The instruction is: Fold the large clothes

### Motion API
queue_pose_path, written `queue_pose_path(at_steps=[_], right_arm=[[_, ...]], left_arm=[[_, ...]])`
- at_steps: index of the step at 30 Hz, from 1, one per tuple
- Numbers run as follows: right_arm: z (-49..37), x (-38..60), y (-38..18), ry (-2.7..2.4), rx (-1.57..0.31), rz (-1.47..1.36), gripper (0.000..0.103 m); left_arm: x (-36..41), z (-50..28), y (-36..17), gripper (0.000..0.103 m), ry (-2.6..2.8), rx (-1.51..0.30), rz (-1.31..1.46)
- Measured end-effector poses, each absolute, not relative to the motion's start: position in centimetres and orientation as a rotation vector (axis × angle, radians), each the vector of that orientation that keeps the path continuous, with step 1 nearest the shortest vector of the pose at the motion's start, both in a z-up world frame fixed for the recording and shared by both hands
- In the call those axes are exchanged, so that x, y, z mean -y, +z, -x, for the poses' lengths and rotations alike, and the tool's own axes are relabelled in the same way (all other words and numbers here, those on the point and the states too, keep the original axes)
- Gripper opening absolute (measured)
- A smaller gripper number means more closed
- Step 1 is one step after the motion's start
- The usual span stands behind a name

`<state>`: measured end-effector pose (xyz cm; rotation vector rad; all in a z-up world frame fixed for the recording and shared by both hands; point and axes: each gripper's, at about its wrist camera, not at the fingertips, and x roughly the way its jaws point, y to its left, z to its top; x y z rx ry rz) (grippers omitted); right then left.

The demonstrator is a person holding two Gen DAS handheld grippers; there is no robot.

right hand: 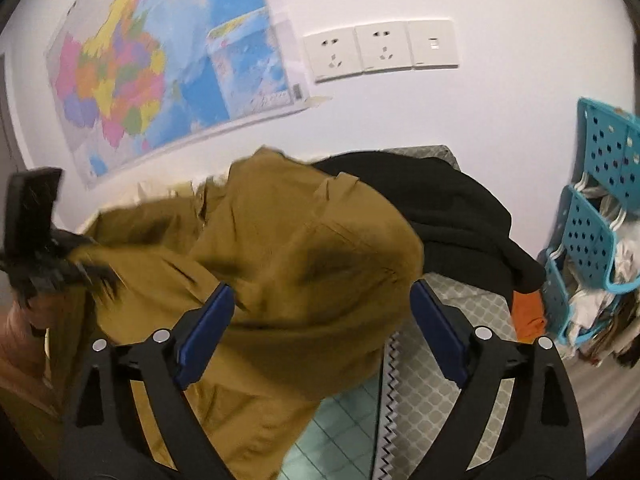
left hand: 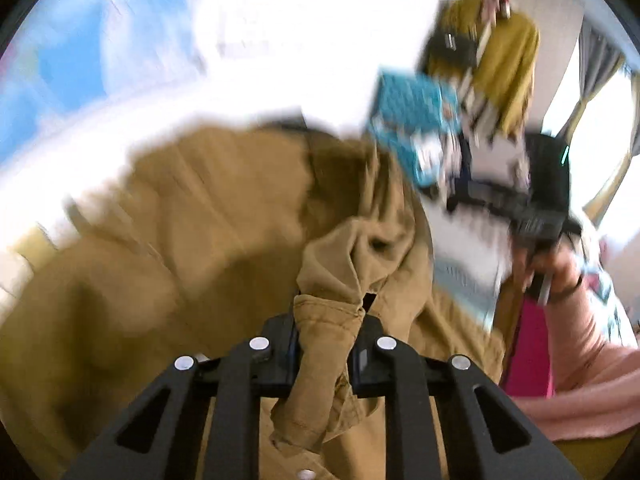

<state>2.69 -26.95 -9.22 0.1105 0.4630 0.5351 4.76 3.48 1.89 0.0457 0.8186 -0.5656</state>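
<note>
One tan jacket (right hand: 304, 264), one black garment (right hand: 460, 216), one wall map (right hand: 160, 64), two teal baskets (right hand: 592, 232).

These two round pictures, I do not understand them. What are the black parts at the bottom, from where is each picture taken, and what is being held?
No robot is here. A person holds a two-finger gripper in each hand, and a wide-angle camera on each gripper looks forward along its fingers; the black parts are those fingers.

The blurred picture comes from the left gripper. It is shut on a bunched fold of the tan garment. At the right you see the person's other hand with the second tool.

The sharper picture comes from the right gripper. Its blue pads stand wide apart, with tan cloth between them but not pressed. Behind lie a black garment, a patterned surface, blue baskets, a wall map and wall sockets.
</note>
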Motion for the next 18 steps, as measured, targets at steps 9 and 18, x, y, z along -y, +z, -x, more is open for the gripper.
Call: queue_pose_path(at_steps=[9,18], right_arm=[[-4.8,24.6,-5.7,0.639,-0.405,-0.124,0.088],[-11.8,14.5,-8.2,0.695,-0.570,0.063,0.075]], left_arm=[[-14.4,-3.9,1.7,0.019,-0.142,-0.889,0.014],[-15.2,-7.5,-4.6,0.022,-0.085,-1.061,-0.012]])
